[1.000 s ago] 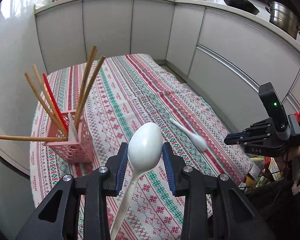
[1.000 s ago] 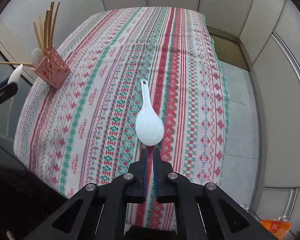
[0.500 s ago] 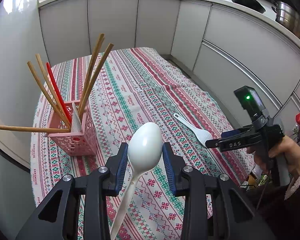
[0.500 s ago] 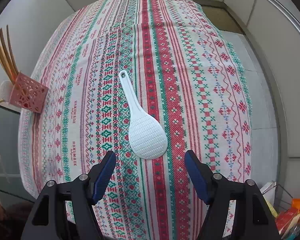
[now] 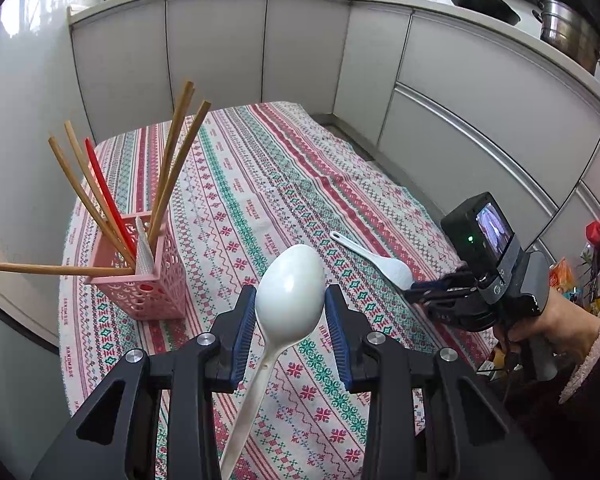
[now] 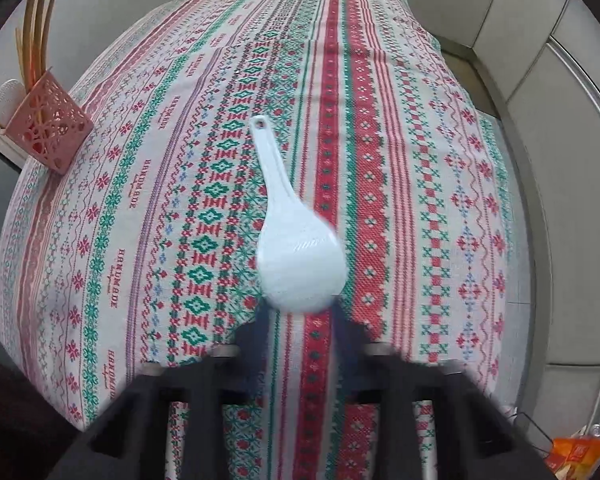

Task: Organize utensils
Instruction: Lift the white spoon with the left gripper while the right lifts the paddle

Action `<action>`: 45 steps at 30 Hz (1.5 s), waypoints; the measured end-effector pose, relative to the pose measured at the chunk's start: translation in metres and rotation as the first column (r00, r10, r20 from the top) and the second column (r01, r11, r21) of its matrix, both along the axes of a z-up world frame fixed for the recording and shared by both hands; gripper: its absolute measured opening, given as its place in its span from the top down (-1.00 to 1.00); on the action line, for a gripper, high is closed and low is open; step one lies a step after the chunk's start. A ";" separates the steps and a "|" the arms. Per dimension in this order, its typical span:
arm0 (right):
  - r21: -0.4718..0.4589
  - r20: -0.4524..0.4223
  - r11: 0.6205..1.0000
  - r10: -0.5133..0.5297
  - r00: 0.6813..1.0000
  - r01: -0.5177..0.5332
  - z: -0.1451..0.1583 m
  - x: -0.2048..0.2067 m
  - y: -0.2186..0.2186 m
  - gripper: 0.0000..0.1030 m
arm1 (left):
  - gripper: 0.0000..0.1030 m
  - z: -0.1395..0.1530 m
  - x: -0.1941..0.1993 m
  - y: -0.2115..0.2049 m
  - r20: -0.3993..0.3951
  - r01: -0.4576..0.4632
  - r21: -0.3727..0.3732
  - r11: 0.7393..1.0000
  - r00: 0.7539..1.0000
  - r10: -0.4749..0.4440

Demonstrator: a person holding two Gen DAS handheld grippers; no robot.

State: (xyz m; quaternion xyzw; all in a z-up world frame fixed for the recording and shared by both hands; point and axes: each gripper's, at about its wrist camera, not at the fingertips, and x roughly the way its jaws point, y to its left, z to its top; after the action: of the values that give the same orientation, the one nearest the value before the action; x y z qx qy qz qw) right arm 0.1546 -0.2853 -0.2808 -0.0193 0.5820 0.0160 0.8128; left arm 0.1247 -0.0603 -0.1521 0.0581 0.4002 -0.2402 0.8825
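My left gripper [image 5: 290,312] is shut on a white plastic spoon [image 5: 290,288], bowl up, held above the near table edge. A pink lattice utensil holder [image 5: 146,276] stands at the left with wooden chopsticks, a red stick and a white utensil in it; it also shows in the right wrist view [image 6: 50,128]. A white rice paddle [image 6: 296,248] lies flat on the patterned tablecloth [image 6: 440,200]. My right gripper [image 6: 300,320] is open, its blurred fingers on either side of the paddle's wide end. In the left wrist view the right gripper [image 5: 424,294] reaches the paddle [image 5: 376,260].
One wooden chopstick [image 5: 52,269] sticks out sideways from the holder to the left. Grey cabinets [image 5: 480,132] ring the table at the back and right. The table's right edge drops to the floor [image 6: 520,216].
My right gripper opened from shut, dropped toward the table and closed in on the paddle's wide end. My left gripper kept hold of the spoon and rose slightly.
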 end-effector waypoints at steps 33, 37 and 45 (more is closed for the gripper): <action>-0.014 0.117 0.998 0.057 0.991 -0.055 0.000 0.017 -0.005 0.08 | 0.29 0.004 0.011 0.022 0.006 -0.072 -0.021 0.997 0.997 0.072; -0.019 0.094 0.998 0.065 0.993 -0.064 0.004 0.021 -0.003 0.09 | 0.29 0.003 0.010 0.020 0.013 -0.075 -0.009 0.997 0.997 0.076; -0.027 0.132 0.997 0.071 0.989 -0.068 0.040 -0.001 0.006 0.09 | 0.29 0.008 0.009 0.021 0.038 -0.100 -0.025 0.995 0.994 0.101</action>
State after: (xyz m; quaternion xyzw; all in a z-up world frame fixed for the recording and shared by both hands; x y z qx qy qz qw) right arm 0.1541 -0.2796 -0.2406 -0.0495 0.5257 0.0365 0.8484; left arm 0.1333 -0.0389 -0.1440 0.0322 0.3823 -0.1989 0.9018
